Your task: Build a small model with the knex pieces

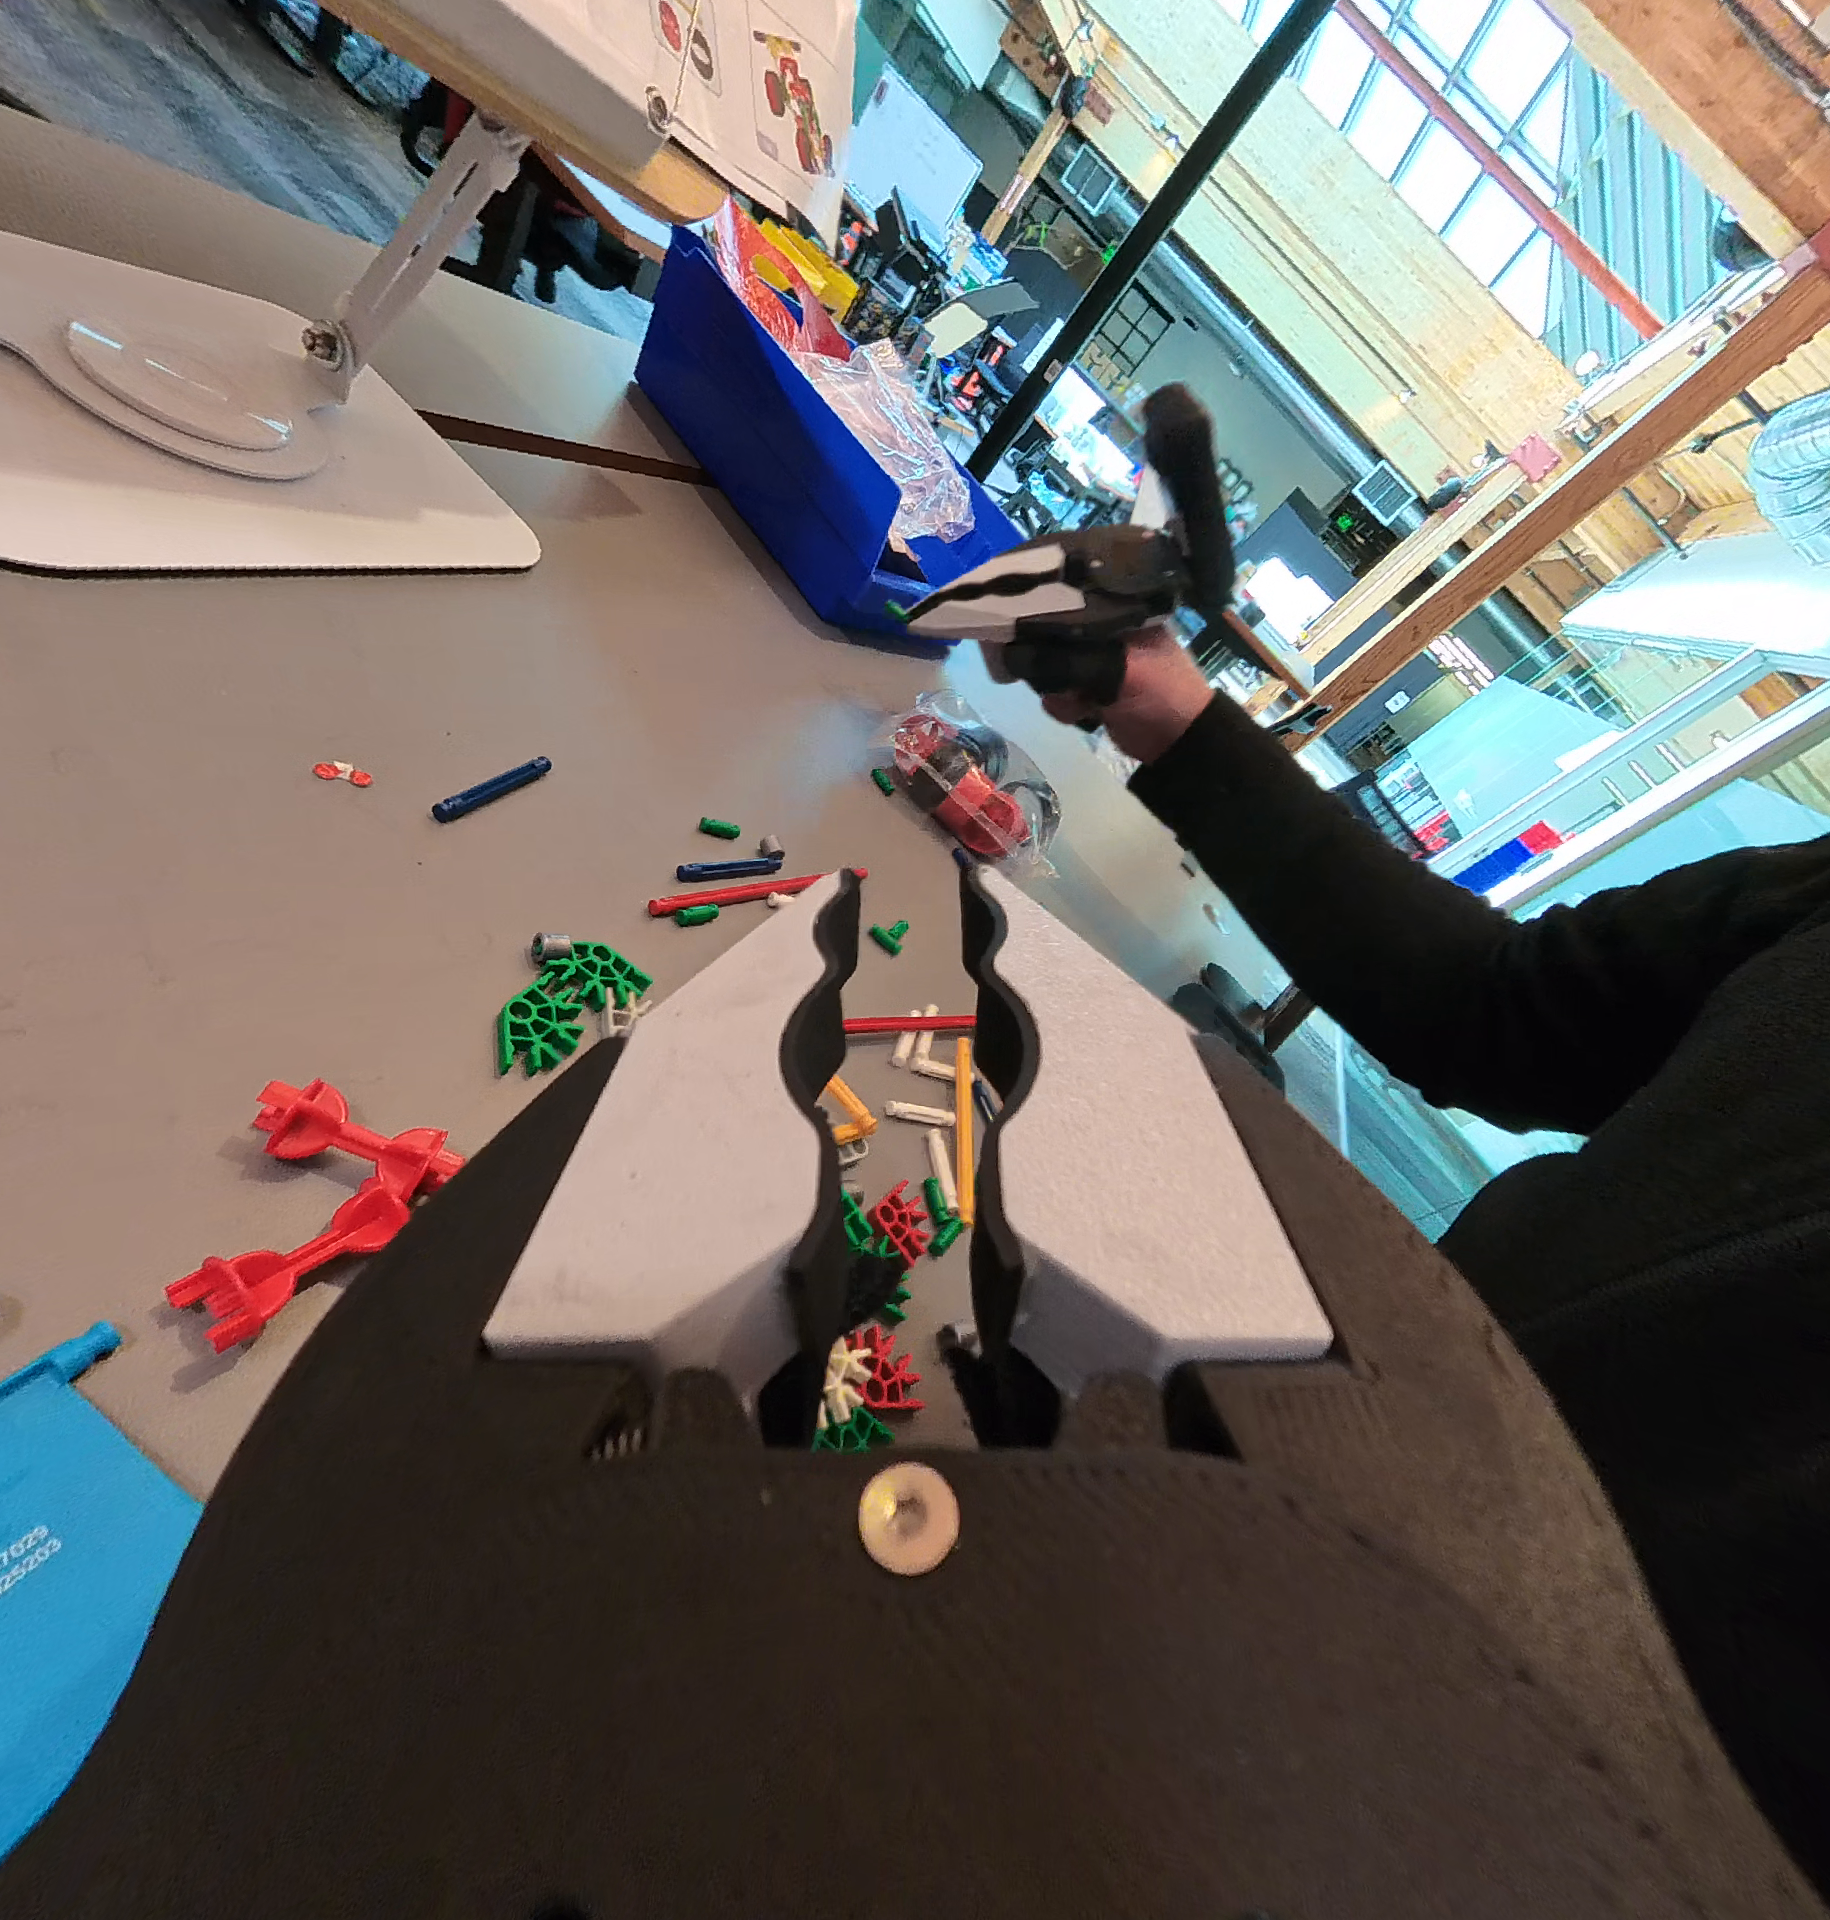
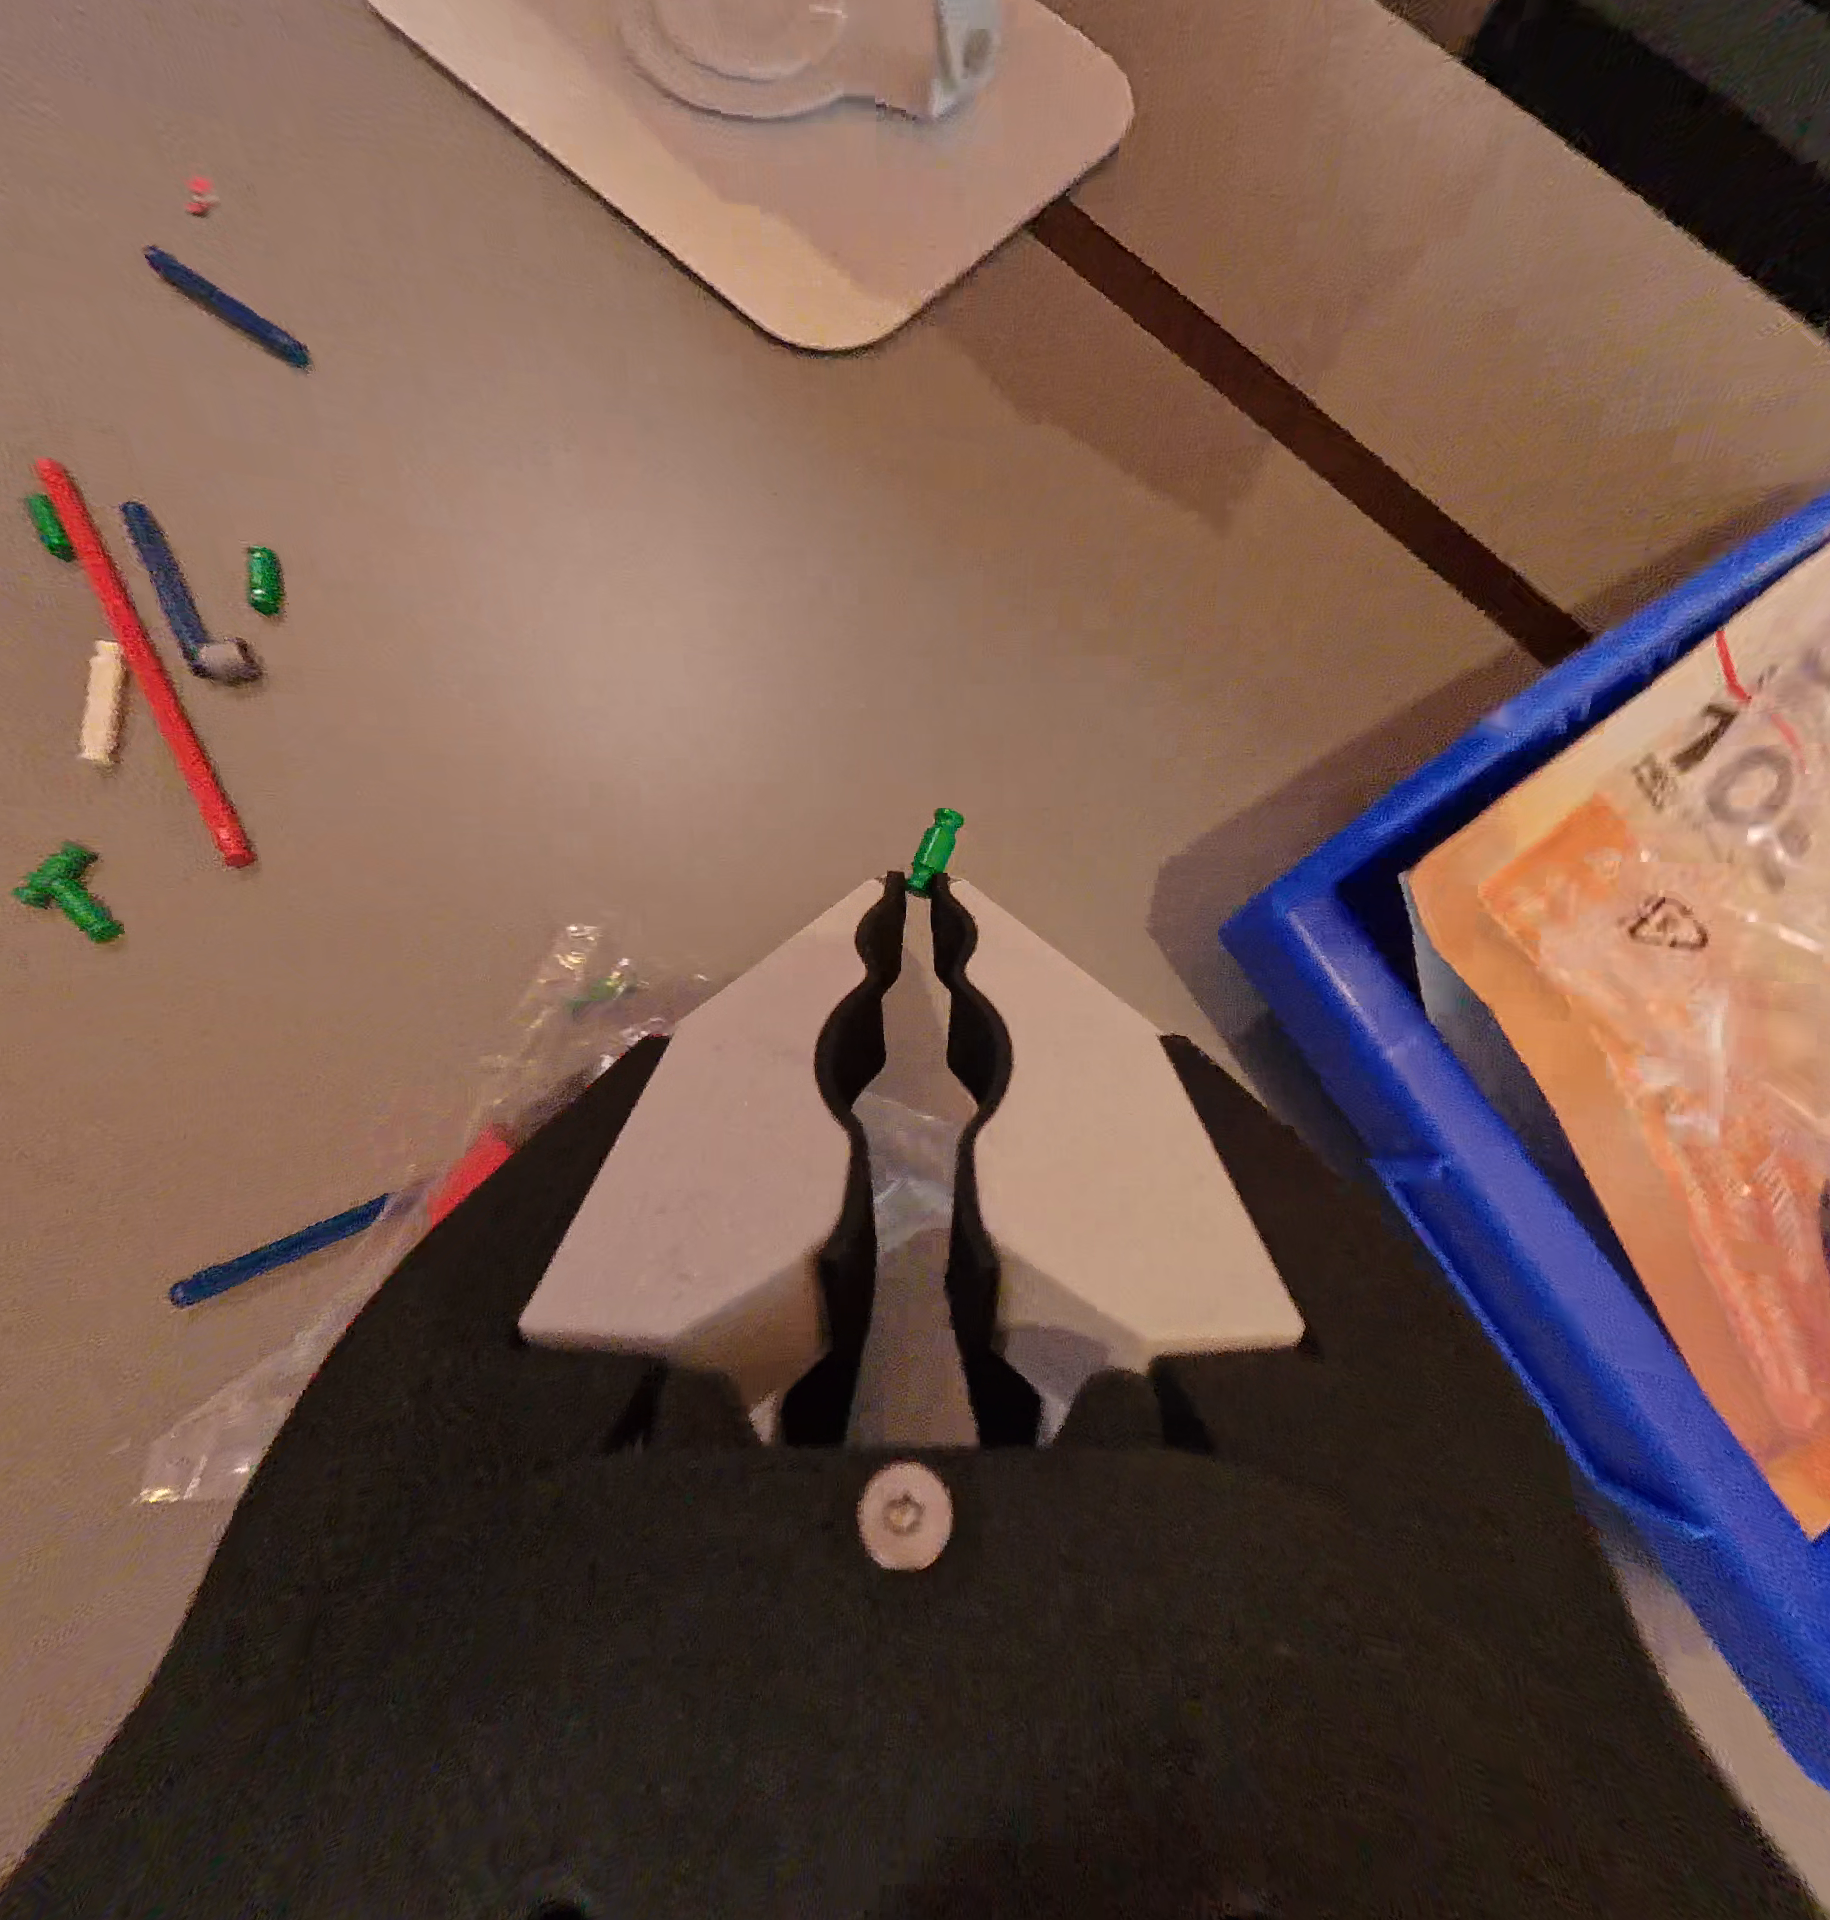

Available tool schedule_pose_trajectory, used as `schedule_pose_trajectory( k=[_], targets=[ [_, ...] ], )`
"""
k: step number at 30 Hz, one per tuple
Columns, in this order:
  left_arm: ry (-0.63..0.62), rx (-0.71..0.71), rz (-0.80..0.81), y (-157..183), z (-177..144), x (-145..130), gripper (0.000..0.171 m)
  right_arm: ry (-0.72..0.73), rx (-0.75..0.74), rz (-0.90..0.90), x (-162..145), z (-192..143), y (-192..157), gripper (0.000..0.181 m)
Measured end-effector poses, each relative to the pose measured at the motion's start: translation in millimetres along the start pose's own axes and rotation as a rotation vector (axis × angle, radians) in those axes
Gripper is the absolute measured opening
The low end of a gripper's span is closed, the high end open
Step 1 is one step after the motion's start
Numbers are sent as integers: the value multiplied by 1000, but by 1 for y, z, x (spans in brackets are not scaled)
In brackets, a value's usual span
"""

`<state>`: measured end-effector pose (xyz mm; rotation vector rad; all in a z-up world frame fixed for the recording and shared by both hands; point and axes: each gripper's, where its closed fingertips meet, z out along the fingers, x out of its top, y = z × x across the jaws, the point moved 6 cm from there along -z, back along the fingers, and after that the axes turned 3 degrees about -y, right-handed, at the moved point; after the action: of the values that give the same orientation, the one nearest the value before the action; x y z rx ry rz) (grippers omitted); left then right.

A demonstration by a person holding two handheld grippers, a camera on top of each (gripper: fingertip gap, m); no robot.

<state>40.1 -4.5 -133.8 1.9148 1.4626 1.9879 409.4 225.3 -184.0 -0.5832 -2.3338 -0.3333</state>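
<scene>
My right gripper is shut on a small green rod that sticks out past its tips, held above the grey table beside a blue bin. It also shows in the left wrist view, held by a hand in a black sleeve, with the green rod at its tip near the blue bin. My left gripper is open and empty, raised above a scatter of coloured rods and connectors: red connectors, a yellow rod, white rods.
A white stand base sits at the far left. Green connectors, a red assembly, red and blue rods and a blue sheet lie on the table. A plastic bag with red parts lies near the bin. The bin holds plastic bags. Tip to tip, the grippers are about 40 centimeters apart.
</scene>
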Motion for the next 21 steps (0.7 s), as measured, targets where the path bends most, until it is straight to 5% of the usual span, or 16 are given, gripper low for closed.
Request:
schedule_pose_trajectory(
  k=[7, 13, 17, 21],
  targets=[
    [-62, 140, 80, -1, -10, -7, 21, 111, 232, -212, 70, -33, -105, 2],
    [-113, 182, 79, -1, -12, -29, 21, -41, 364, -234, 46, 10, -195, 3],
    [-143, 166, 76, -1, -8, -39, 21, -65, 294, -200, 32, 35, -222, 3],
    [-143, 144, 88, 2, -4, -39, 23, -71, 289, -162, 30, 38, -233, 36]
  ],
)
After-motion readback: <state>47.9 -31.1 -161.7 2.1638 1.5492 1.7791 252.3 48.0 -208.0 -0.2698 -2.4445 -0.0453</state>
